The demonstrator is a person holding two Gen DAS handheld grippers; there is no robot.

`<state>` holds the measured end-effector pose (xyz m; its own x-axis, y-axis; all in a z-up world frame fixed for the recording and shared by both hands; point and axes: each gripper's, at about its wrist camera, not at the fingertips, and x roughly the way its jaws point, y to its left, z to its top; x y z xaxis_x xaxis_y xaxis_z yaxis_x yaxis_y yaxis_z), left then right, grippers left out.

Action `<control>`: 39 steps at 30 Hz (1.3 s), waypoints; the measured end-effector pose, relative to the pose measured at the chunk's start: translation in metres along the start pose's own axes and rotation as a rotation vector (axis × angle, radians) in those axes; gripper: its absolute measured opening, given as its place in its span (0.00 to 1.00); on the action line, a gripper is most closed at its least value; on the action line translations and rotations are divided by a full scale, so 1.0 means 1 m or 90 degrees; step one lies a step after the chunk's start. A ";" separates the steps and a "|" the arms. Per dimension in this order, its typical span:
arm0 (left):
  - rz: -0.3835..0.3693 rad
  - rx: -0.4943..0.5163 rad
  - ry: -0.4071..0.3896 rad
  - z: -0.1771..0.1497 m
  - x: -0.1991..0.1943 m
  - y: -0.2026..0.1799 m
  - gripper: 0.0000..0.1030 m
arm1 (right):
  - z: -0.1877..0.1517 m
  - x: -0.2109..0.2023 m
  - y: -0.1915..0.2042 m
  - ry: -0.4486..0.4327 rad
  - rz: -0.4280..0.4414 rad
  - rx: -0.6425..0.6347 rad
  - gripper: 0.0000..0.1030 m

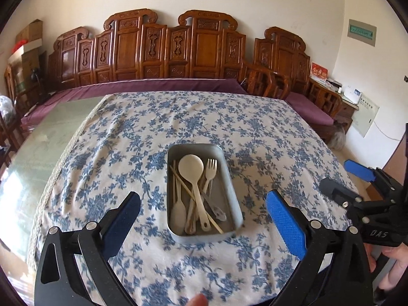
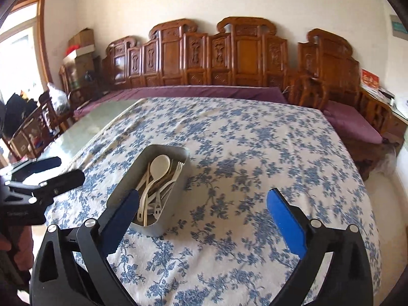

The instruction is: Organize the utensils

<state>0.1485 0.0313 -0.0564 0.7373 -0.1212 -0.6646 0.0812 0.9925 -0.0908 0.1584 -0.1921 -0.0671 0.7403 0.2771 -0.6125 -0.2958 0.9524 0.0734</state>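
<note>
A grey rectangular tray sits on the blue-flowered tablecloth. In it lie a cream spoon, a cream fork, thin chopsticks and several other utensils, heaped together. My left gripper hangs open above the tray's near end, with nothing between its fingers. My right gripper shows to the tray's right, also open. In the right wrist view the tray lies left of centre, partly behind the left finger of my open, empty right gripper. The left gripper is at the left edge.
The cloth leaves a bare greenish tabletop uncovered on the left. A carved wooden bench with a purple cushion runs behind the table. Wooden chairs stand at the left. A person's hand holds the right gripper.
</note>
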 end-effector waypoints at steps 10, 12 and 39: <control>-0.011 0.017 -0.003 -0.008 -0.022 -0.024 0.93 | -0.014 -0.027 -0.014 -0.012 -0.015 0.018 0.98; -0.006 0.020 -0.009 -0.007 -0.027 -0.027 0.93 | -0.015 -0.031 -0.016 -0.019 -0.017 0.020 0.98; 0.029 0.017 -0.155 0.024 -0.117 -0.041 0.93 | 0.022 -0.135 -0.008 -0.188 -0.045 -0.002 0.98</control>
<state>0.0749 0.0047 0.0430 0.8799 -0.0722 -0.4696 0.0592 0.9973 -0.0425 0.0743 -0.2346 0.0323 0.9024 0.2356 -0.3608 -0.2389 0.9704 0.0361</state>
